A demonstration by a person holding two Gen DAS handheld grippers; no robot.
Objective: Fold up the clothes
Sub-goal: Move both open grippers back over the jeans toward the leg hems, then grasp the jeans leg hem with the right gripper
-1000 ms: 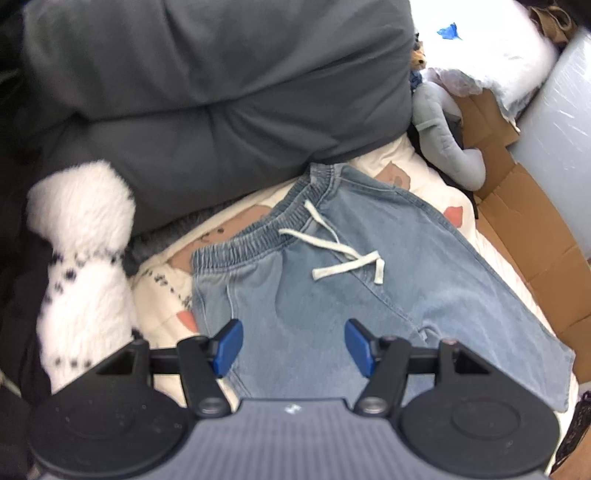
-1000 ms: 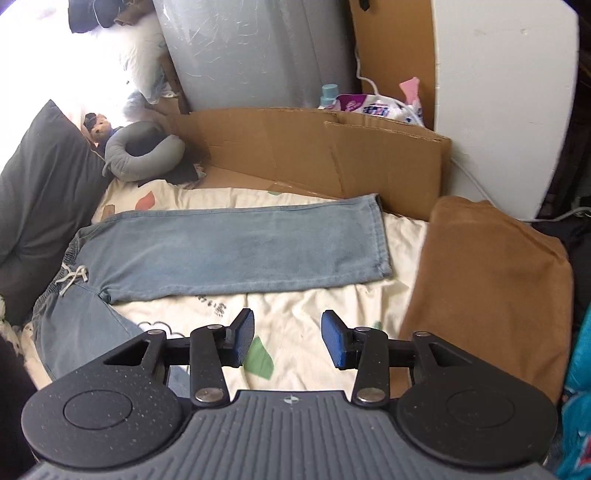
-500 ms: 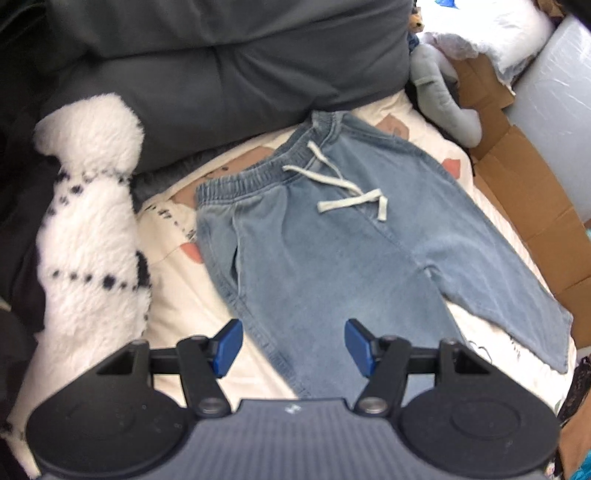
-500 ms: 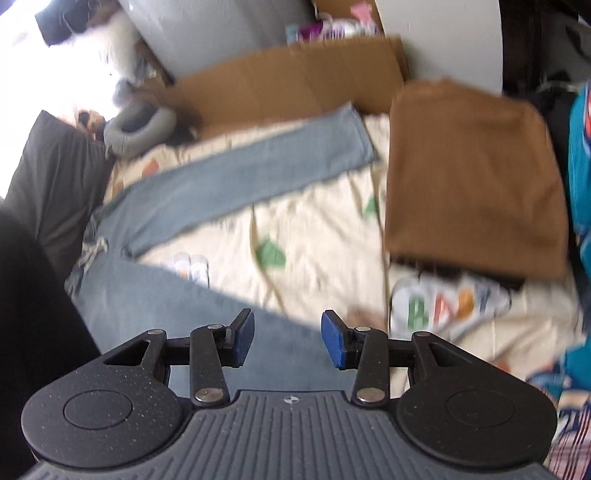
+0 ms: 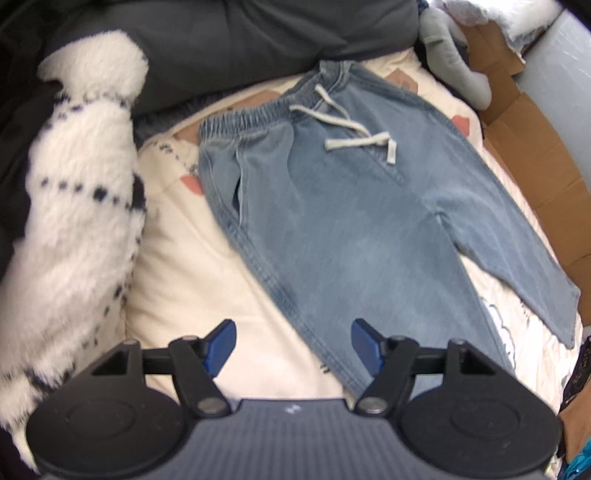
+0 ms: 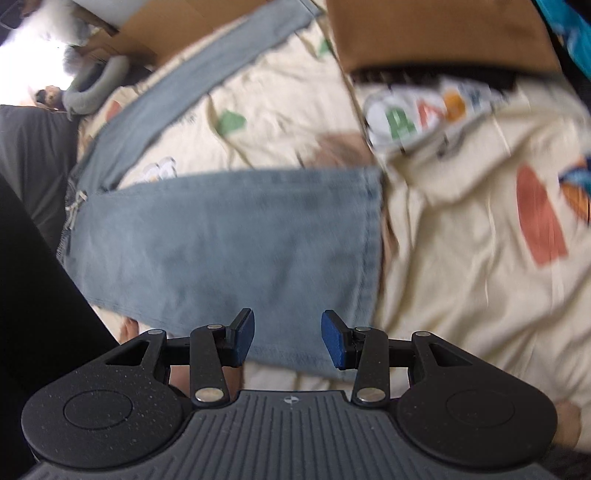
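my left gripper (image 5: 293,343) is opening, nothing between its blue pads, and it points steeply down over the near side seam of the jeans (image 5: 332,206), partway down the leg. i judge i'm widening it so the pads can straddle that seam edge and pinch it. my right gripper (image 6: 287,339) stands about half open and empty, hovering over the lower part of the near trouser leg (image 6: 229,240), close to its hem (image 6: 373,236). the picture there is smeared, so i can't tell whether the pads touch the cloth; it looks as if they don't.

the jeans lie flat and face up on the cream printed bedsheet (image 5: 184,266), legs spread in a v, the waistband (image 5: 255,114) toward the head of the bed against the dark pillow (image 5: 240,40), the drawstring (image 5: 354,136) loose on the front. spread out like this, the first fold is probably the near leg carried over onto the far one, which is why i have one tool up the near leg and one down by its hem.

a white fluffy garment (image 5: 74,206) lies along the sheet's left edge, near the jeans but apart. a brown folded cloth (image 6: 436,33) sits at the foot end, likely already done. cardboard (image 5: 535,162) lines the far side.
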